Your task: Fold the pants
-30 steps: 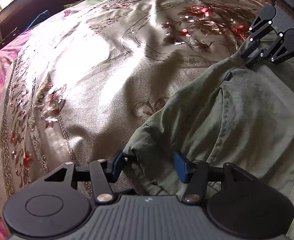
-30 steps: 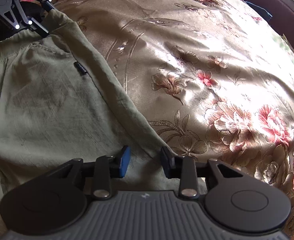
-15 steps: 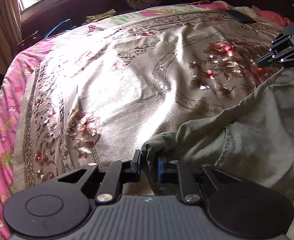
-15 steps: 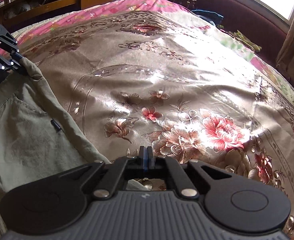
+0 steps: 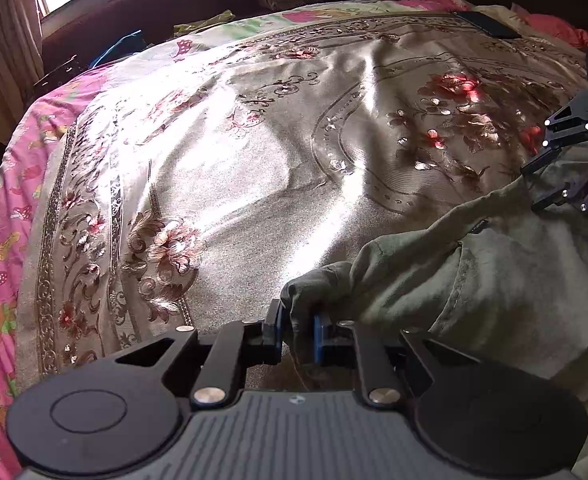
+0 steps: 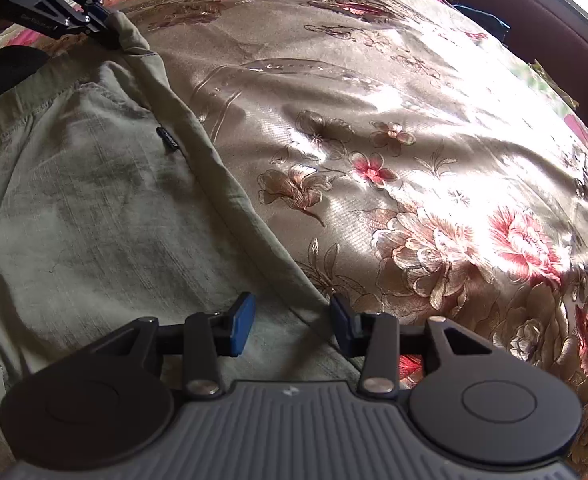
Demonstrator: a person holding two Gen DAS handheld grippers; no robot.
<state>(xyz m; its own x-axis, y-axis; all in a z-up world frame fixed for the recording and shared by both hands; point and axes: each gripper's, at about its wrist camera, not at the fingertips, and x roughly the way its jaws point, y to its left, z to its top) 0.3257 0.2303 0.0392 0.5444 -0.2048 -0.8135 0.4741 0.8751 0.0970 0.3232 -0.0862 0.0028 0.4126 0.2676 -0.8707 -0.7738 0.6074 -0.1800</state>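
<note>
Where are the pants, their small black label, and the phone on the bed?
pants (image 6: 94, 220), right wrist view, flat seat panel
black label (image 6: 168, 138), right wrist view, tag's middle
phone (image 5: 488, 24), left wrist view, dark face

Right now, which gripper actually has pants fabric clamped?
The left gripper: its jaws pinch a bunched corner of the olive pants. The right gripper has jaws opening, pads apart over flat cloth, gripping nothing.
</note>
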